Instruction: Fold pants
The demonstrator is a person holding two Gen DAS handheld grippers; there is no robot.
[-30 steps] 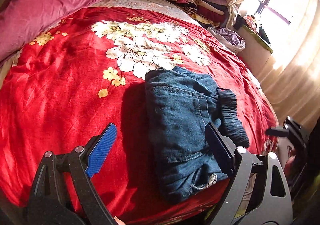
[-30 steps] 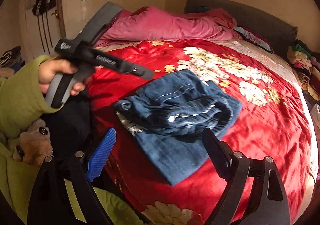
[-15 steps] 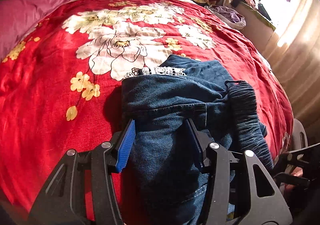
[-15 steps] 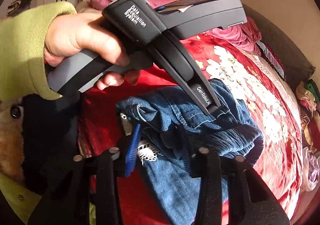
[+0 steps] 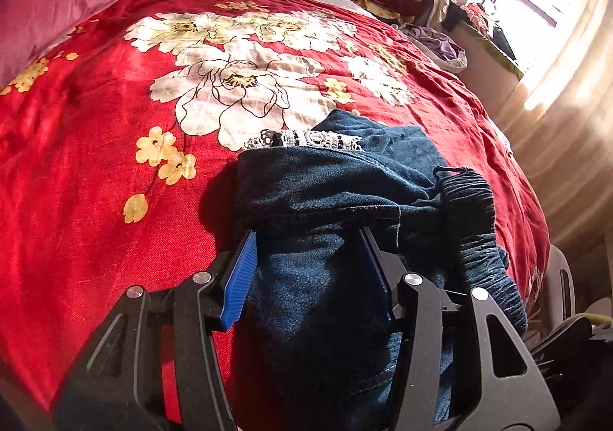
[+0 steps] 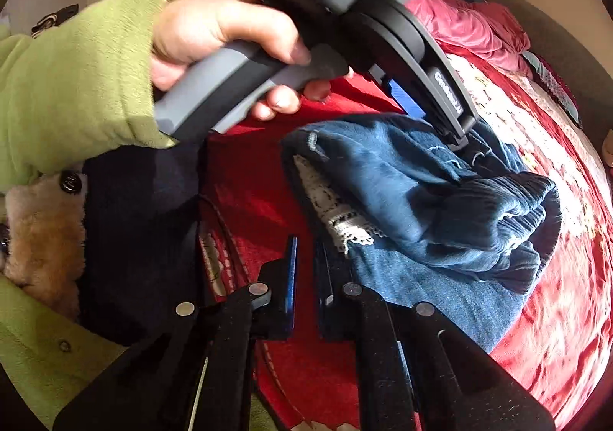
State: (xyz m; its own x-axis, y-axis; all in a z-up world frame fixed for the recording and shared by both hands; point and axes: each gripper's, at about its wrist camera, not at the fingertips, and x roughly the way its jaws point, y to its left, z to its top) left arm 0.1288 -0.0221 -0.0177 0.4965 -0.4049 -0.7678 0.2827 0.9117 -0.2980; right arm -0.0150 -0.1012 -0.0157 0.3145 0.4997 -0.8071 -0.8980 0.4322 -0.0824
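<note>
1. Dark blue denim pants (image 5: 325, 277) with a white lace hem trim (image 5: 306, 138) lie in a bunched, partly folded stack at the near edge of the bed, on the red floral bedspread (image 5: 95, 163); lower centre in the left wrist view, centre-right in the right wrist view.
2. Left gripper (image 5: 306, 266): fingers half closed, clamping a thick wad of denim between the blue pad and the black one. The right wrist view shows the same tool in a hand (image 6: 214, 44) with a green fleece sleeve (image 6: 76, 78), tip pressed into the pants.
3. Right gripper (image 6: 306, 277): jaws have just been closing and now stand nearly together at bottom centre, right at the near edge of the pants by the lace; whether a thin layer is pinched, cannot tell.
4. Progress, judged: legs look already doubled over, the ribbed elastic waistband (image 5: 479, 239) is heaped on the right and untidy. Roughly midway.
5. Left to do, likely: lift or drag the gripped edge, make the last fold, flatten.
</note>
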